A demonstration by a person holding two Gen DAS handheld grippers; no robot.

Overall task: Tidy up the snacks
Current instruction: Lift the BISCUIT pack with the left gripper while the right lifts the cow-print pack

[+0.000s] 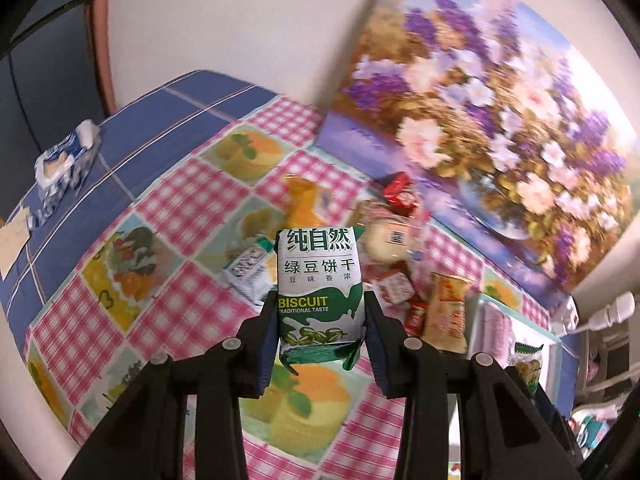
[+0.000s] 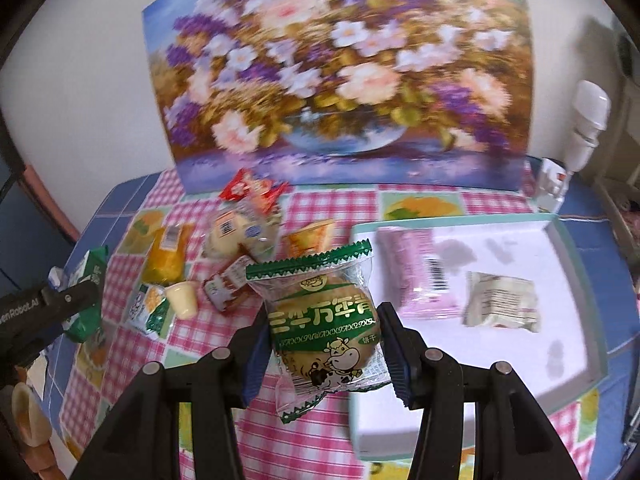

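The left gripper (image 1: 321, 330) is closed on a green and white biscuit pack (image 1: 319, 288), held up above the table. The right gripper (image 2: 325, 354) is closed on a round cookie in a clear green packet (image 2: 325, 326), just by the edge of the white tray (image 2: 576, 280). 2 snacks lie in the tray. More snacks sit in a pile (image 2: 224, 256) on the pink checked tablecloth (image 2: 320, 440). A big flower painting (image 2: 340, 76) leans on the white wall (image 2: 92, 68). A tissue pack (image 1: 66, 168) sits on the blue cloth
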